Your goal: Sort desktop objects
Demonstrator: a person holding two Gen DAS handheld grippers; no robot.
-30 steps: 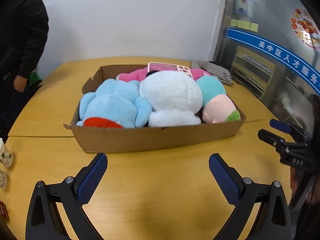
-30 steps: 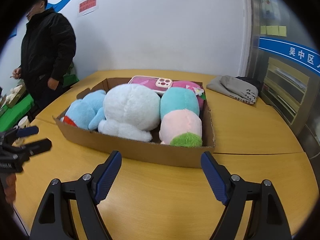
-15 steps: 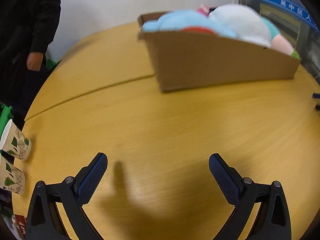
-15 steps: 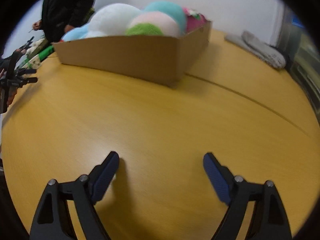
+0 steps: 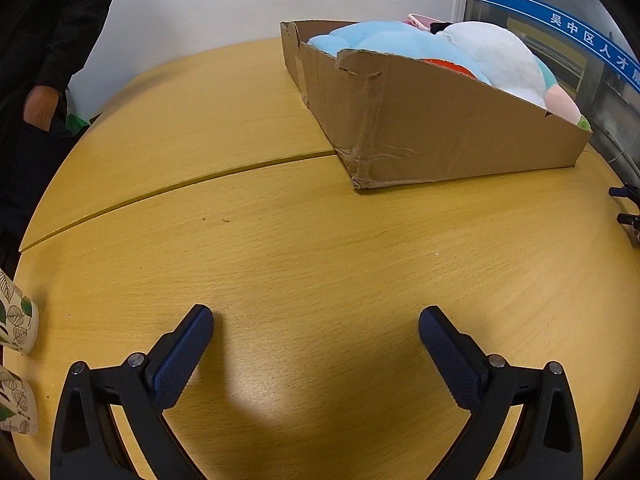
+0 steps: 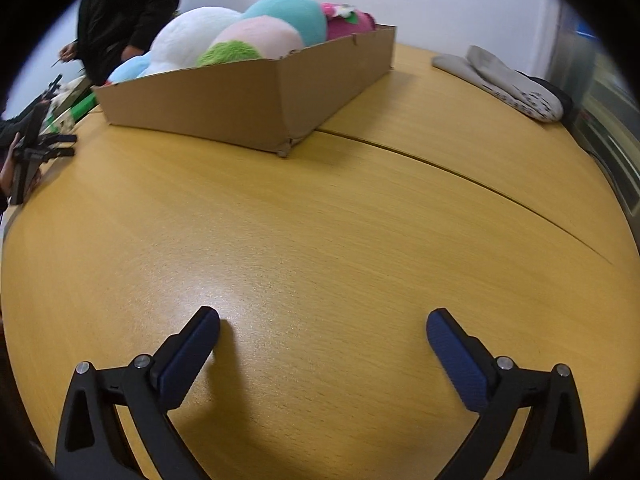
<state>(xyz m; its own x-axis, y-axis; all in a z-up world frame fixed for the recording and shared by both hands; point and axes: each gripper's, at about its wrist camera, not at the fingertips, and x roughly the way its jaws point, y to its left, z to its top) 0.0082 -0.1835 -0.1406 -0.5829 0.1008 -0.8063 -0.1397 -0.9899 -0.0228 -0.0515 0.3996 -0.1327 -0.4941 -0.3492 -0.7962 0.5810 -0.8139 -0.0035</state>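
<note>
the left hand-held gripper (image 5: 316,320) is released, its blue-padded fingers (image 5: 182,356) spread wide and low over bare tabletop (image 5: 304,240), with nothing between them. the right hand-held gripper (image 6: 323,322) is likewise released, fingers (image 6: 456,358) wide apart above the wood, gripping nothing.

the box (image 5: 448,128) sits farther back on the tabletop, well apart from both grippers, one corner resting on the seam between the two tabletop halves. it is packed with plush toys: a blue plush (image 5: 384,42) at the left end, a white plush (image 6: 192,36) in the middle, a teal-and-pink plush (image 6: 272,28) with a green patch at the right end, and a pink plush (image 6: 348,20) behind it. a pink phone (image 5: 420,21) peeks out at the back, on top of the toys.

two leaf-print cups (image 5: 16,320) stand at the tabletop's left edge. grey gloves (image 6: 508,80) lie near the far right edge. a person in black (image 6: 124,12) stands behind the tabletop on the left.
</note>
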